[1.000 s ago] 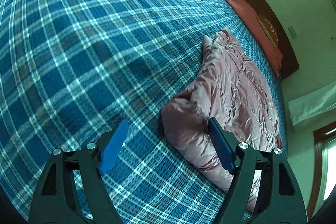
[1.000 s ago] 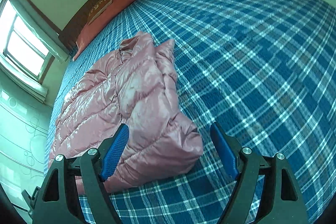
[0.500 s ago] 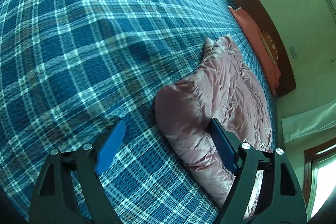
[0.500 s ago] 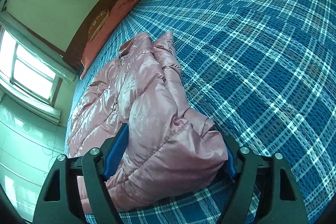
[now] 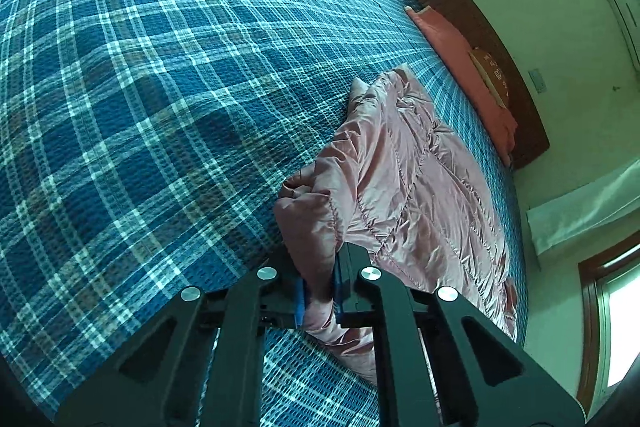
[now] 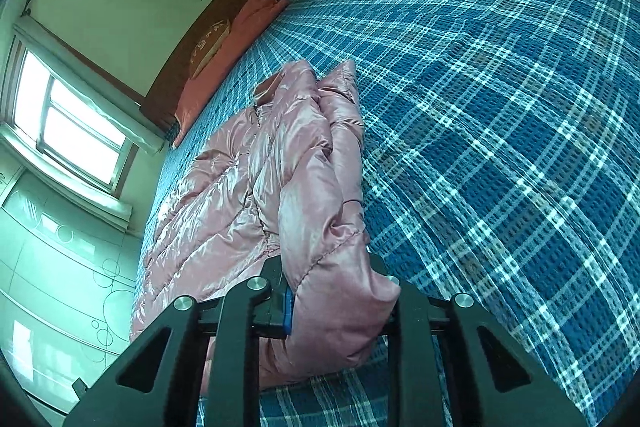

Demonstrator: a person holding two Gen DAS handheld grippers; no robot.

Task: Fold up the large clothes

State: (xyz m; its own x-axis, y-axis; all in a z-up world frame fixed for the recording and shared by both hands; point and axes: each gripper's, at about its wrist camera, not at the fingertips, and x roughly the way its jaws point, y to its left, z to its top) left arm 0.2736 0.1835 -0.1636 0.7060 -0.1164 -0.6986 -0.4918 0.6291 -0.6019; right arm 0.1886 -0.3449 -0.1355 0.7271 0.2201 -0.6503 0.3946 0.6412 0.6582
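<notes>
A shiny pink quilted puffer jacket lies on a blue plaid bedspread, folded lengthwise with one side laid over the other. My left gripper is shut on the near hem corner of the jacket, with pink fabric pinched between its blue pads. In the right wrist view the jacket runs away toward the headboard. My right gripper is shut on the thick near end of the folded jacket, which bulges over the jaws and hides the right pad.
The bedspread covers the whole bed. A salmon pillow lies by the dark wooden headboard. The pillow also shows in the right wrist view. A window and a wall stand close beyond the jacket's far side.
Both grippers moved in onto the jacket's near end and closed from wide open. Each now pinches pink fabric.
</notes>
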